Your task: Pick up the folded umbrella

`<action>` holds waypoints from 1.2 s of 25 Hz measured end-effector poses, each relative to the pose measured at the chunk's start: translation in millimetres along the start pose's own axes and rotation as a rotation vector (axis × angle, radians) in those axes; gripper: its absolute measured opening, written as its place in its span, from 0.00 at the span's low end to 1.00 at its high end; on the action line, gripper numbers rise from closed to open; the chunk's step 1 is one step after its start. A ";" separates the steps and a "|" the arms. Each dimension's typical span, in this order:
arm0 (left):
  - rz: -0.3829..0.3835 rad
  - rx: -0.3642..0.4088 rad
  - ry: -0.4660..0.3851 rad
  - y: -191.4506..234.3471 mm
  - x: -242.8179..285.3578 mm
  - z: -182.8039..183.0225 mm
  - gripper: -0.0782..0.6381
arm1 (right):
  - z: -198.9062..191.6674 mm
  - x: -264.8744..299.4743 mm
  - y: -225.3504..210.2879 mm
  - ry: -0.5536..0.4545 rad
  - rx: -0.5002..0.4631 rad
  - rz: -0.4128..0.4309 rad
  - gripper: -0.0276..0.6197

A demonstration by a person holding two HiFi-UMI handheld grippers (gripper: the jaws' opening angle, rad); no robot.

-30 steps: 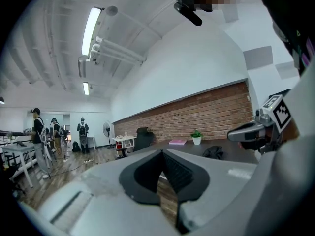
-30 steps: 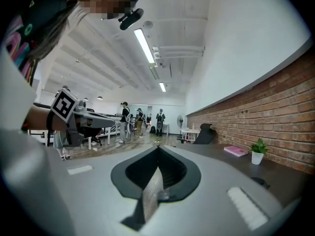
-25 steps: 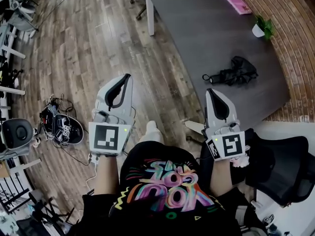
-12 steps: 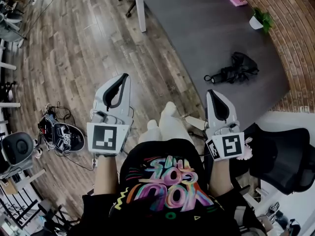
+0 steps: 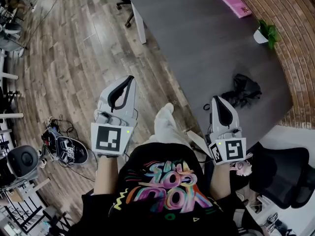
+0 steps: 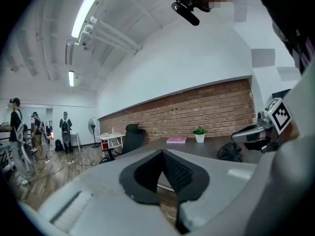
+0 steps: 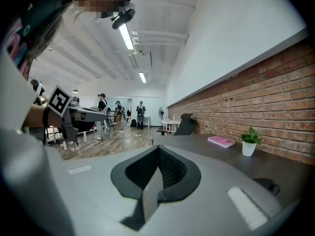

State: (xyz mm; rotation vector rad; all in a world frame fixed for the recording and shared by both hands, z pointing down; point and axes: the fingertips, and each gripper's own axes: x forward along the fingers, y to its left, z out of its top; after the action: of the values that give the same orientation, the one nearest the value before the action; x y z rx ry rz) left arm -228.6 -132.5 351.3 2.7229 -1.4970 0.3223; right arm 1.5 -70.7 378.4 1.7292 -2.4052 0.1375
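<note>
The folded black umbrella (image 5: 241,90) lies crumpled near the front right edge of the dark grey table (image 5: 197,38). My right gripper (image 5: 215,99) is shut and empty, its tip just left of the umbrella and not touching it. My left gripper (image 5: 130,77) hangs over the wooden floor to the left of the table, jaws together with nothing in them. In the left gripper view the jaws (image 6: 161,152) point at the table, with the umbrella (image 6: 229,152) at the right. The right gripper view (image 7: 158,146) looks along the table, and a dark bit of the umbrella (image 7: 268,185) shows low right.
A pink book (image 5: 235,3) and a small potted plant (image 5: 266,32) sit at the table's far side by the brick wall (image 5: 300,58). A black office chair (image 5: 283,173) stands at my right. Cables and gear (image 5: 64,144) lie on the floor at left. People (image 6: 15,127) stand far off.
Both grippers have moved forward toward the table. The umbrella now lies much closer to the right gripper's tip. Both stay closed.
</note>
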 end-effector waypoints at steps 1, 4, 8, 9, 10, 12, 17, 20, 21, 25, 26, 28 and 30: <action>-0.010 0.001 -0.003 3.0 15.5 5.8 0.11 | 2.9 9.9 -9.2 0.001 0.004 -0.011 0.04; -0.046 0.001 -0.009 9.0 59.6 21.5 0.11 | 11.3 35.6 -36.2 0.003 0.015 -0.045 0.04; -0.107 0.023 -0.011 7.2 118.1 37.4 0.11 | 20.1 57.9 -74.6 -0.010 0.048 -0.101 0.04; -0.125 0.031 -0.012 4.1 132.1 41.3 0.11 | 21.4 60.3 -84.3 -0.013 0.056 -0.118 0.04; -0.145 0.040 -0.014 0.0 145.4 45.5 0.11 | 22.2 61.6 -93.9 -0.014 0.062 -0.137 0.04; -0.188 0.056 -0.020 -10.5 168.6 53.5 0.11 | 22.1 60.5 -112.1 -0.013 0.073 -0.179 0.04; -0.292 0.075 -0.039 -39.7 210.8 69.2 0.11 | 19.5 48.8 -148.6 -0.004 0.098 -0.291 0.04; -0.360 0.089 -0.063 -60.8 228.8 79.9 0.11 | 18.4 34.8 -161.8 -0.001 0.100 -0.350 0.04; -0.384 0.093 -0.072 -68.1 234.3 84.2 0.11 | 17.7 28.9 -166.2 0.002 0.102 -0.374 0.04; -0.497 0.109 -0.105 -97.7 259.3 99.2 0.11 | 15.5 6.0 -184.0 0.007 0.120 -0.497 0.04; -0.527 0.113 -0.110 -105.5 265.9 102.2 0.11 | 15.5 1.2 -187.7 0.008 0.125 -0.526 0.04; -0.584 0.121 -0.120 -120.8 278.3 108.3 0.11 | 16.5 -6.4 -193.7 0.013 0.133 -0.573 0.04; -0.643 0.127 -0.128 -134.8 290.6 114.3 0.11 | 17.7 -11.6 -198.6 0.022 0.139 -0.619 0.04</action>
State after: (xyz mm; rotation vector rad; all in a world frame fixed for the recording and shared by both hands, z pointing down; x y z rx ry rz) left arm 54.8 -314.9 305.5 3.1723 -0.5547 0.2253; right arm 191.5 -126.8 353.3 2.4219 -1.7686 0.2376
